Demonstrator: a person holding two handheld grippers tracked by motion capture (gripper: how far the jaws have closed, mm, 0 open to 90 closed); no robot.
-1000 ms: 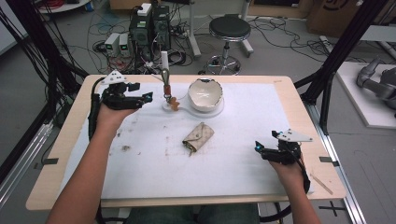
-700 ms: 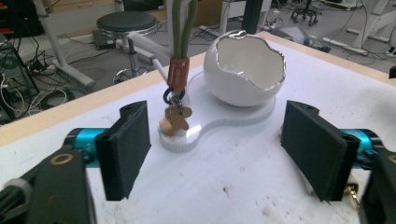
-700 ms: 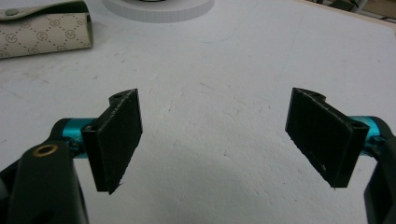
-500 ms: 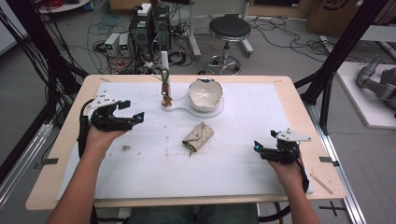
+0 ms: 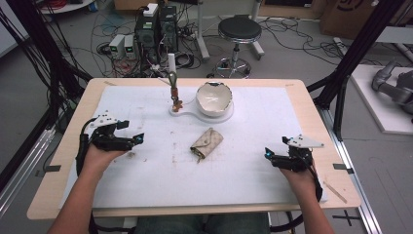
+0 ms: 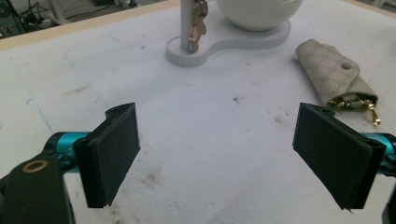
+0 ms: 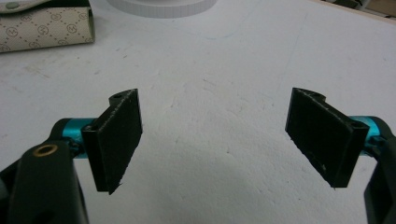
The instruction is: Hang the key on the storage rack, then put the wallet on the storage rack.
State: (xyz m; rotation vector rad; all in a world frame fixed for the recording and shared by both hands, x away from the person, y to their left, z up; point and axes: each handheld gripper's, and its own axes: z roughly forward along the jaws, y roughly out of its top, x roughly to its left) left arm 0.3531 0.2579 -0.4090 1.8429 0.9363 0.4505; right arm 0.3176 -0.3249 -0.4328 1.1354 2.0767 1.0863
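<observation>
Key pouch (image 5: 206, 144): beige, patterned, lying flat near centre of white mat (image 5: 253, 165), snap flap shut, metal keys poking out at its near end. Touched by neither gripper. Left gripper (image 5: 138, 138) at left side of mat, well apart from pouch, pointing toward it; its jaws have just been opening and now stand spread wide, nothing betw. them. In left gripper view the pouch (image 6: 334, 77) sits beyond the rt jaw. Right gripper (image 5: 267, 154) at right side of mat, jaws spread wide, empty. White stand (image 5: 199, 111) at far side carries bowl (image 5: 213, 98) and post w/ keys (image 5: 174, 95) hanging.
</observation>
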